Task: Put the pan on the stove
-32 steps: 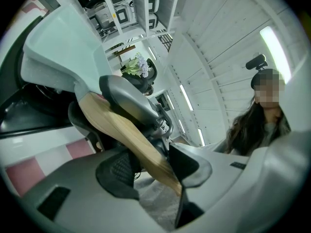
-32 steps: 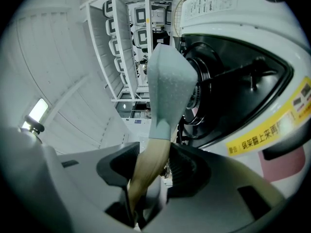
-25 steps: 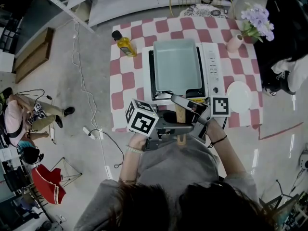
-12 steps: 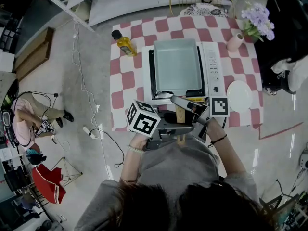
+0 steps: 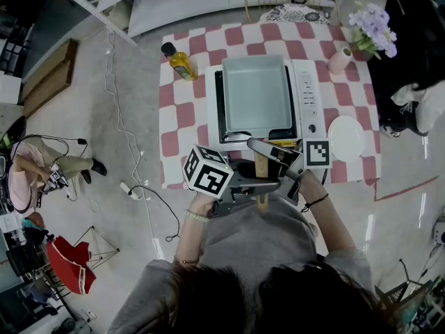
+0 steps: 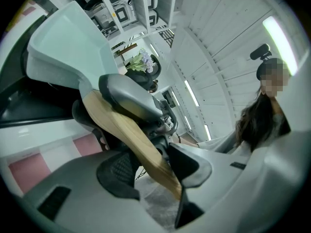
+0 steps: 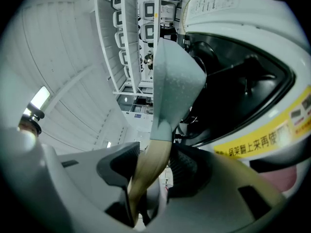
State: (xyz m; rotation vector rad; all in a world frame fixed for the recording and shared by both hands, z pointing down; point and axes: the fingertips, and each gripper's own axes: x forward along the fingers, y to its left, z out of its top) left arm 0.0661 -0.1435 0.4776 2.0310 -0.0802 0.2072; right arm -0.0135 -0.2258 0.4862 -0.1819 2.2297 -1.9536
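bystander (image 5: pixel 31 176) shifted, hand-held grippers (image 6: pixel 150 166) (image 7: pixel 153 169) grip pan handle (image 5: pixel 261 165)

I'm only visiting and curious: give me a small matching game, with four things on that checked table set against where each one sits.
Things:
1. pan
2. oil bottle
3. white plate
4. flower vase

Places:
A. far right corner of the table
B. right of the stove, on the near side
C. over the stove's dark top
D. left of the stove, on the far side

Pairs: 1-C, 2-D, 3-B, 4-A
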